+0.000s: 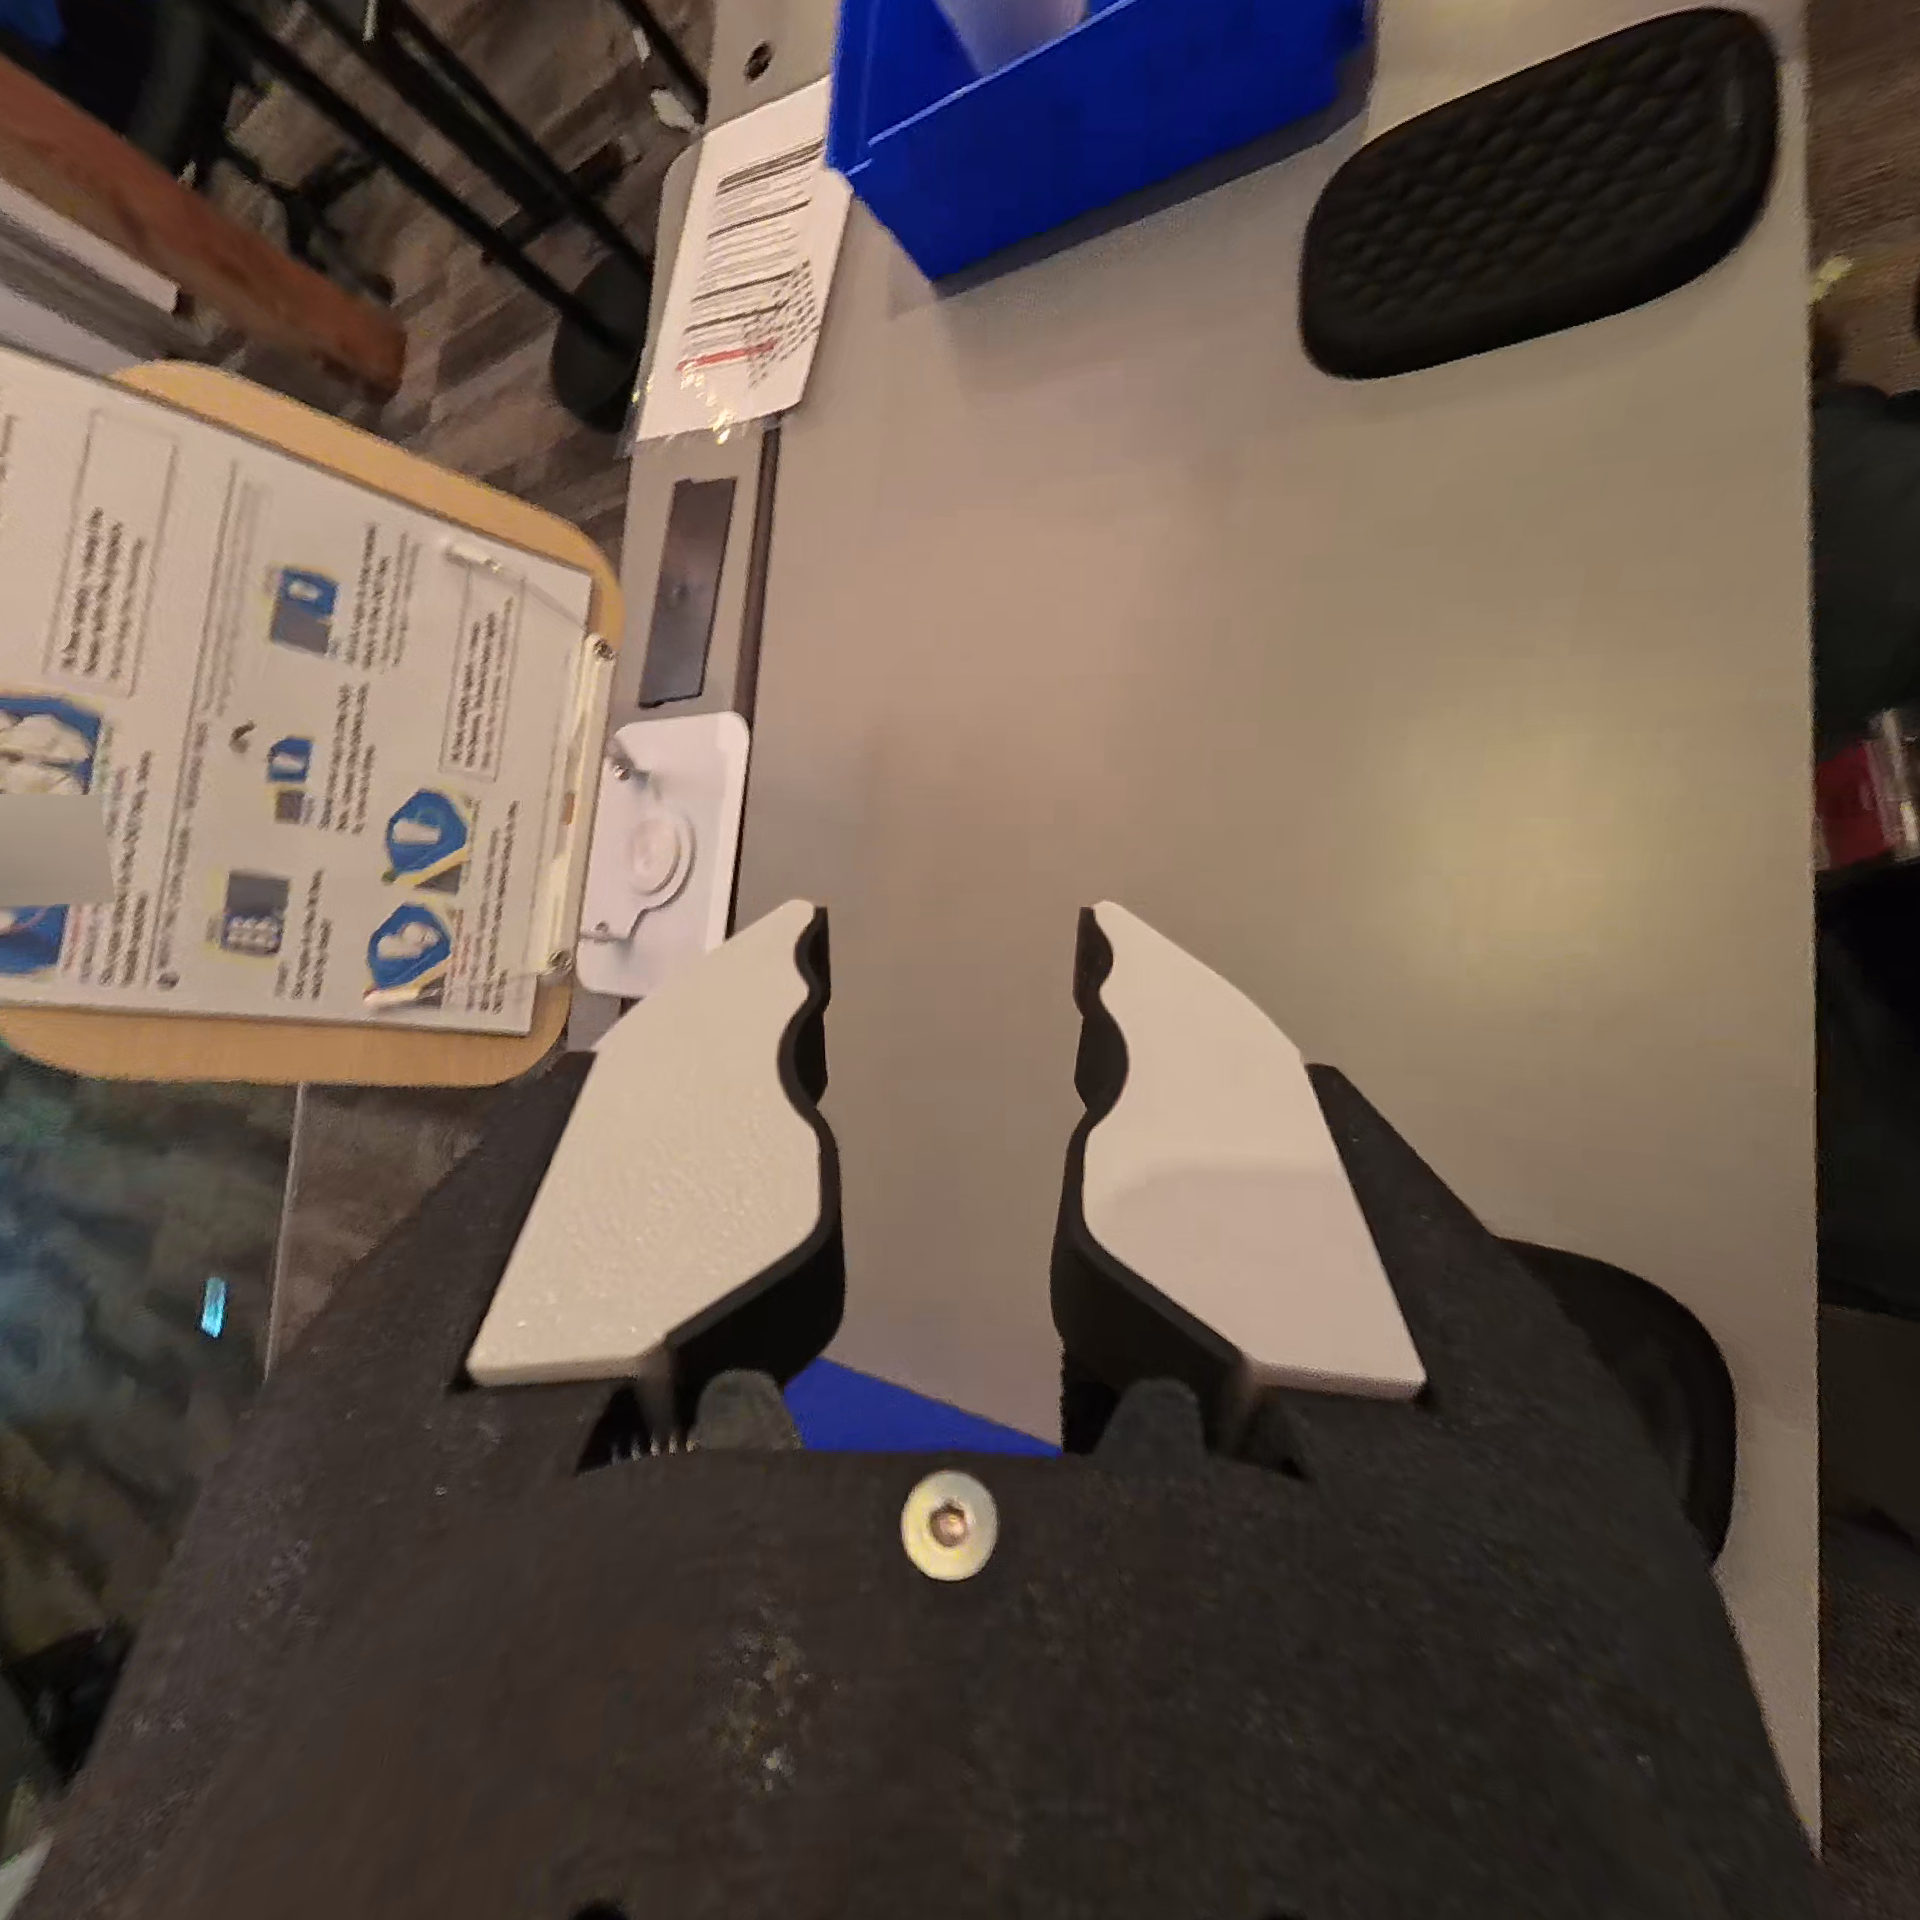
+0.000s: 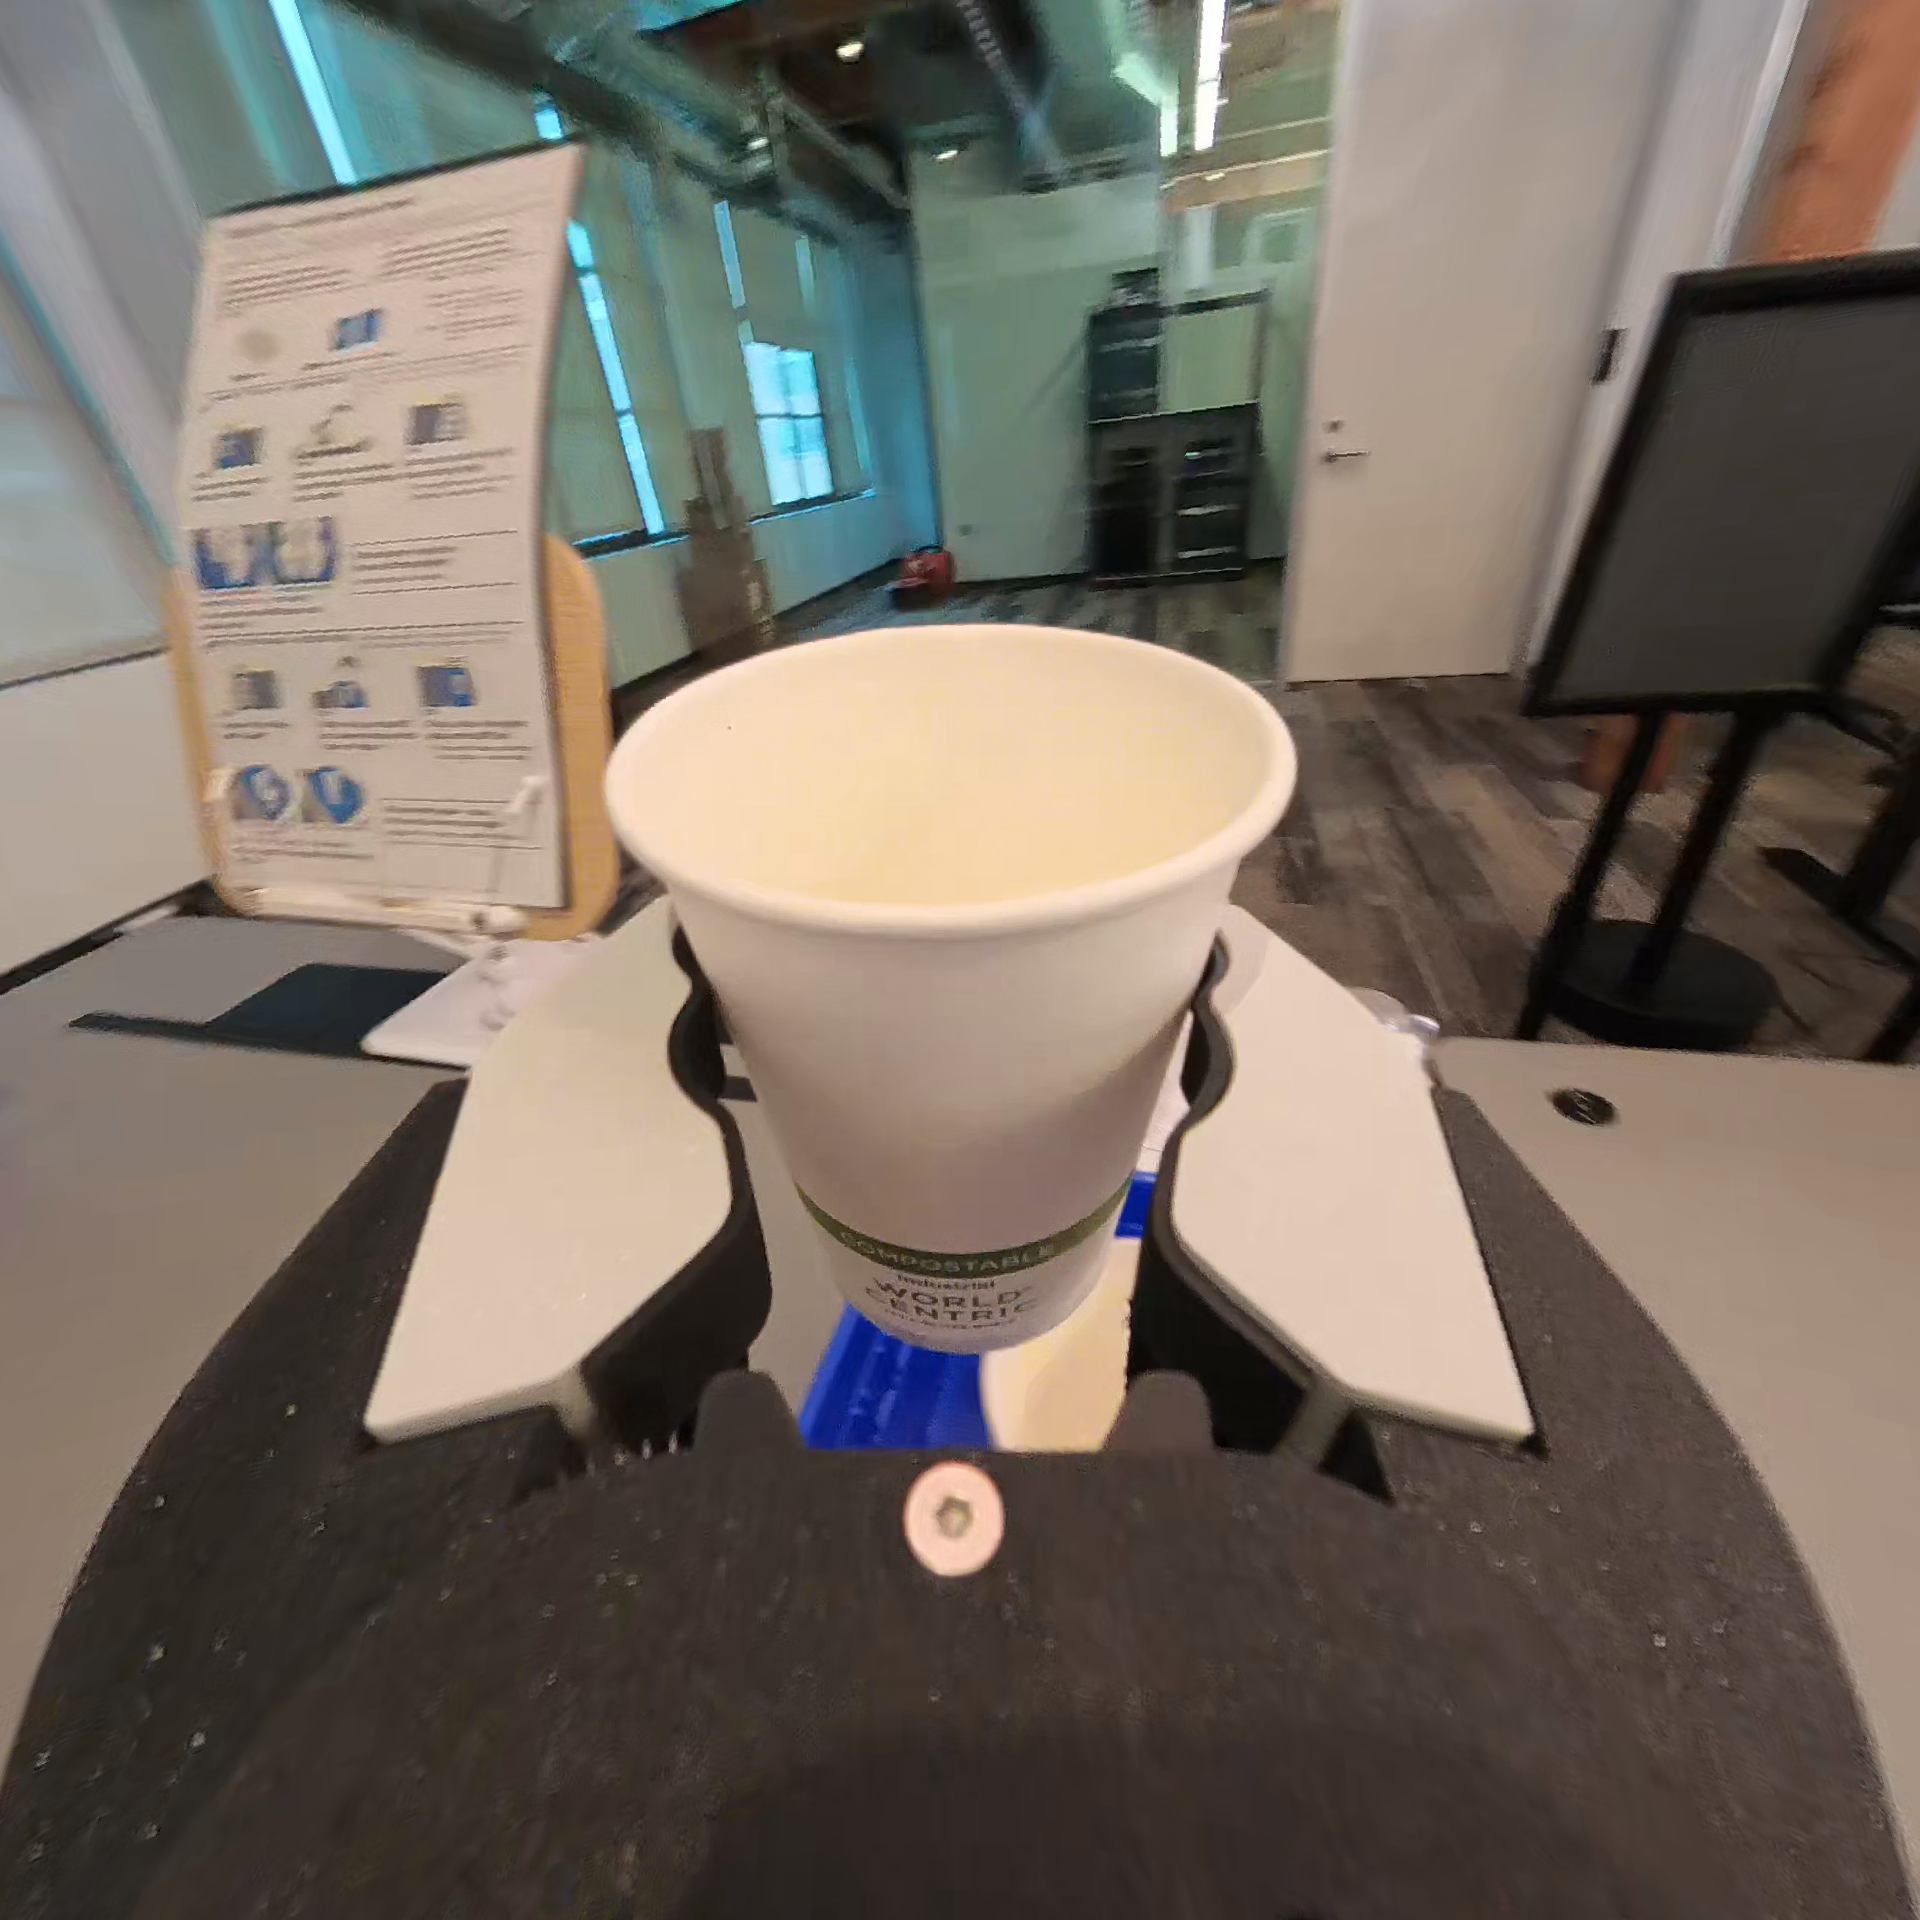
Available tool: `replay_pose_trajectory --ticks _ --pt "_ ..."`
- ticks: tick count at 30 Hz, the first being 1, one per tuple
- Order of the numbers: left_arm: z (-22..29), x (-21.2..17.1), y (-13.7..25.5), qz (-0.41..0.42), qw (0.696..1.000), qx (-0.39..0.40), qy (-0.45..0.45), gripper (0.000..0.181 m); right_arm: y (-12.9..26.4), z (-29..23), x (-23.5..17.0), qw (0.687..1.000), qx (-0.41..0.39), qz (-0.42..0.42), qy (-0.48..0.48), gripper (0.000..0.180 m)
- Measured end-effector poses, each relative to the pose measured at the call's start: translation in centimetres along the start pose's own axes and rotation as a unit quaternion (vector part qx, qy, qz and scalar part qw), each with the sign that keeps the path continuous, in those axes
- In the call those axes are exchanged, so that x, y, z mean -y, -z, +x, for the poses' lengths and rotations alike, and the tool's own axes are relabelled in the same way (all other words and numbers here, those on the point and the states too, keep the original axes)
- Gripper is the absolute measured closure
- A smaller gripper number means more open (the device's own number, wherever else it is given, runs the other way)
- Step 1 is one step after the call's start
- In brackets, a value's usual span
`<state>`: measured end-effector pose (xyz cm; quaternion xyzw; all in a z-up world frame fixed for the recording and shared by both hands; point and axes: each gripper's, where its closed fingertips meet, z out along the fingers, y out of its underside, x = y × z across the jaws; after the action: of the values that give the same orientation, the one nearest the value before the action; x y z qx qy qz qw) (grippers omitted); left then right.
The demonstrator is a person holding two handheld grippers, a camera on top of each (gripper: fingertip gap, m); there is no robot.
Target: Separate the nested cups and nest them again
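While R tongs (image 2: pixel 951 1023) clamp empty white cup (image 2: pixel 951 935) upright, L tongs (image 1: pixel 954 961) gape w/ nothing between.

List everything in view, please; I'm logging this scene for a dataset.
Cup: one, white with a green band, upright, held in the right gripper.
Second cup: one, white, partly seen below the held cup, over the blue bin.
Bin: one, blue, at the far end of the table; a blue bin also shows under the right gripper, and whether it is the same one cannot be told.
Pad: one, black, oval, beside the bin.
Sheet: one, white, printed, at the table edge.
Board: one, wooden, carrying a printed page, off the table's side.
Table: one, grey.
Stand: one, black, on the floor.
Left gripper: open, empty, over the table.
Right gripper: shut on the cup.
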<state>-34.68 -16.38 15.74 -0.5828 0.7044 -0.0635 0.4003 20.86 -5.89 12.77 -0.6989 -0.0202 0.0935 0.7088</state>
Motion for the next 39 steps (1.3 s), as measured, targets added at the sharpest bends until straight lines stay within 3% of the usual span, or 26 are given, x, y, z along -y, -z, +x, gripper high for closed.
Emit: replay_pose_trajectory --ticks 6,14,24,30,34,39 --pt "-1.0 -0.7 1.0 -0.029 0.999 0.025 0.015 0.138 -0.8 4.2 -6.1 0.996 -0.074 -0.043 0.015 0.092" --pt "-0.6 -1.5 0.9 -0.045 0.999 0.023 0.014 0.14 -1.3 4.8 -10.8 0.993 -0.082 -0.087 0.008 0.09" --pt "-0.8 -2.3 -0.4 -0.054 0.998 0.015 0.021 0.14 0.0 5.1 -13.6 0.969 -0.102 -0.212 0.071 0.088" --pt "-1.4 -3.7 -0.1 -0.064 0.997 0.027 0.026 0.14 1.3 5.7 -15.1 0.94 -0.116 -0.303 0.111 0.069" --pt "-3.4 -7.2 1.0 -0.084 0.993 0.058 0.06 0.14 2.2 4.6 -13.6 0.945 -0.107 -0.283 0.122 0.065" --pt "-7.4 -18.8 3.0 -0.196 0.965 0.128 0.12 0.14 3.1 0.4 -8.5 0.974 -0.064 -0.18 0.122 0.068"
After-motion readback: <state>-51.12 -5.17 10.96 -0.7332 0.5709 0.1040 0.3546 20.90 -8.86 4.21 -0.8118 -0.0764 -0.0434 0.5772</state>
